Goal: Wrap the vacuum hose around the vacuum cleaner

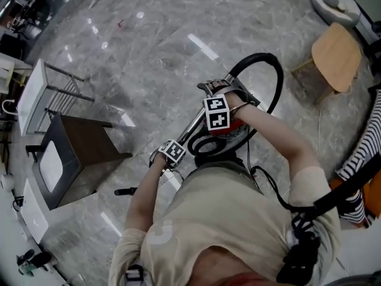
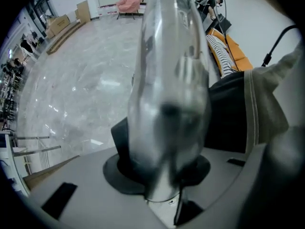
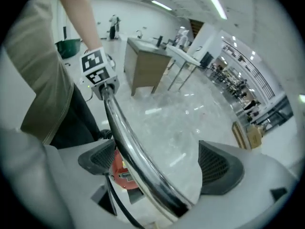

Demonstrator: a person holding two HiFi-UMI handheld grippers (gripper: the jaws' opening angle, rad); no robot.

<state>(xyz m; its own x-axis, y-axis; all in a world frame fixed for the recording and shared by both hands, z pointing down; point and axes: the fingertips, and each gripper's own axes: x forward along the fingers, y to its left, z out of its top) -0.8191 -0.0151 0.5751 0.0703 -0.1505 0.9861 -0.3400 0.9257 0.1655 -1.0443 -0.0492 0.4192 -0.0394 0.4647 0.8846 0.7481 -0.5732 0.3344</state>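
Observation:
The black vacuum hose (image 1: 269, 70) arcs over the floor beyond my hands, and its coils lie by the red vacuum cleaner (image 1: 233, 126). A chrome wand (image 1: 193, 128) runs between the two grippers. My left gripper (image 1: 176, 149) is shut on this wand (image 2: 167, 104), which fills the left gripper view between the dark pads (image 2: 122, 144). My right gripper (image 1: 219, 91) stands open. The wand (image 3: 138, 156) passes between its black pads (image 3: 221, 168) without touching them. The red cleaner body (image 3: 121, 171) shows below it. The left gripper (image 3: 97, 70) holds the wand's far end.
A brown cabinet (image 1: 77, 151) and a white metal-legged table (image 1: 38, 91) stand to the left. A light wooden stool (image 1: 336, 55) and a white round device (image 1: 333, 2) are at the far right. A person in a striped sleeve (image 1: 363, 145) stands at the right edge.

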